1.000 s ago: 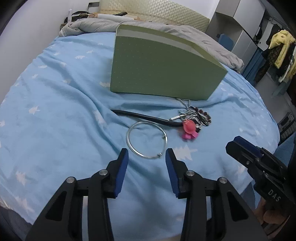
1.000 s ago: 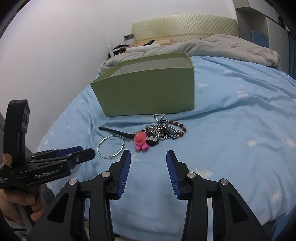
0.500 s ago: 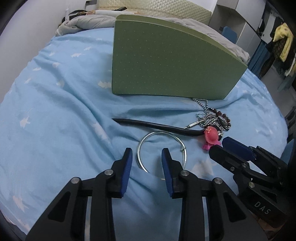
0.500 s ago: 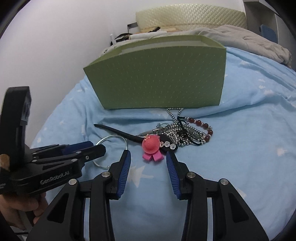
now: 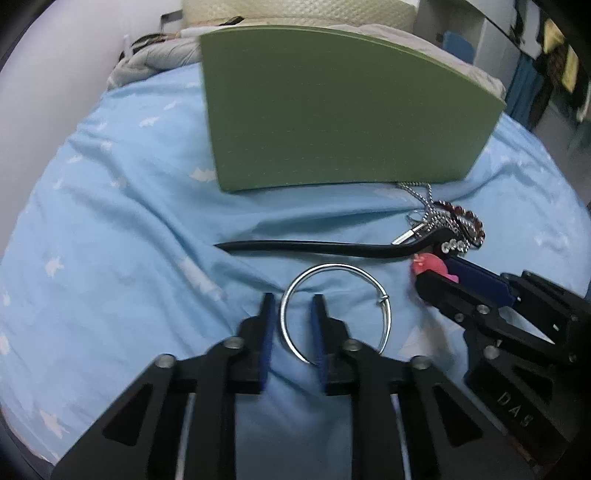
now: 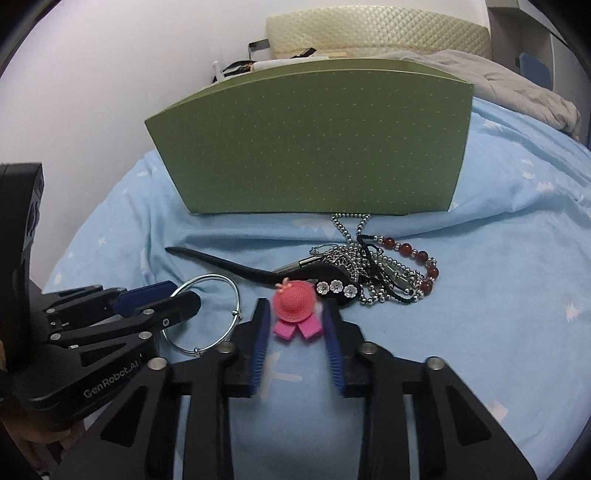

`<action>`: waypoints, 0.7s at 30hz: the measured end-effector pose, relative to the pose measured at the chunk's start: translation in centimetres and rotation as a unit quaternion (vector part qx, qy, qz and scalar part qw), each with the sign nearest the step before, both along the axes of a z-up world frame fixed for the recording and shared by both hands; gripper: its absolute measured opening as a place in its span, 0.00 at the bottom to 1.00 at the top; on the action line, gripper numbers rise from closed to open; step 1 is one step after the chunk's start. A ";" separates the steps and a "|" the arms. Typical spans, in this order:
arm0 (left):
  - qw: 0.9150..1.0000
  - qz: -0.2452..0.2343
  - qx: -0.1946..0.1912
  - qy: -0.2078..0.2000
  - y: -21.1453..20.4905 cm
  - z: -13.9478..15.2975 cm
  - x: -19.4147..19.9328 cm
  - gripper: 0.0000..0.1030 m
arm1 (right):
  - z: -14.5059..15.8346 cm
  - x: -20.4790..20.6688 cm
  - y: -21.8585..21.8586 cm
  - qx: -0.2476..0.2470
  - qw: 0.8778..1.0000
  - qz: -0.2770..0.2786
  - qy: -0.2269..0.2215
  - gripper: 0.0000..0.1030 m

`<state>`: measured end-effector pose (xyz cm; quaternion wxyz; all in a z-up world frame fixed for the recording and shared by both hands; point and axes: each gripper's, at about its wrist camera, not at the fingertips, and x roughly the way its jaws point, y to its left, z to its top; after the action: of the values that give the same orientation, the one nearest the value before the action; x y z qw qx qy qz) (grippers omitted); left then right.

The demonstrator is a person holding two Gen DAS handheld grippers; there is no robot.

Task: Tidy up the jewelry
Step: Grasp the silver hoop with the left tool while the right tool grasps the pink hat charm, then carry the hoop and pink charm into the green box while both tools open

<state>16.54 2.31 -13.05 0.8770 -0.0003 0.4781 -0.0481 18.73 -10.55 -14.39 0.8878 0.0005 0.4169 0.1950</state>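
A thin silver bangle (image 5: 332, 266) lies on the blue sheet in front of a green box (image 5: 332, 110). My left gripper (image 5: 291, 299) straddles the bangle's left arc with its jaws closing; a gap still shows between pads and wire. In the right wrist view a pink hat charm (image 6: 295, 300) sits between the closing jaws of my right gripper (image 6: 295, 306), with the pads clear of it. A black hairpin (image 6: 229, 266) runs behind both, its head in a tangle of bead chains and red beads (image 6: 388, 266). My left gripper (image 6: 184, 295) also shows there, over the bangle (image 6: 210, 277).
The green box (image 6: 317, 147) stands upright right behind the jewelry, its inside hidden. The blue star-print sheet (image 5: 110, 240) covers the bed. A grey blanket (image 6: 517, 85) and a padded headboard (image 6: 369, 33) lie beyond. A white wall (image 6: 110, 74) borders the bed.
Both grippers came forward and down to the jewelry. The left jaws narrowed around the bangle's arc, and the right jaws narrowed around the pink hat charm.
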 end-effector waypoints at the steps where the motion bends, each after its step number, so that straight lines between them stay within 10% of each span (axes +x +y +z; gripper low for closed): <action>1: 1.000 -0.002 -0.002 0.001 -0.1 0.0 0.0 0.05 | 0.0 0.0 0.2 -0.004 1.000 0.005 0.000 0.23; 21: 0.998 0.017 -0.059 -0.031 0.3 4.2 -2.9 0.04 | 4.1 -4.9 -3.4 0.020 0.999 -0.026 -0.020 0.21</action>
<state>13.62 2.64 -8.80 0.8904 -0.0590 0.4473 -0.0613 13.80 -13.97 -10.31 0.9005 0.0249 0.3951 0.1799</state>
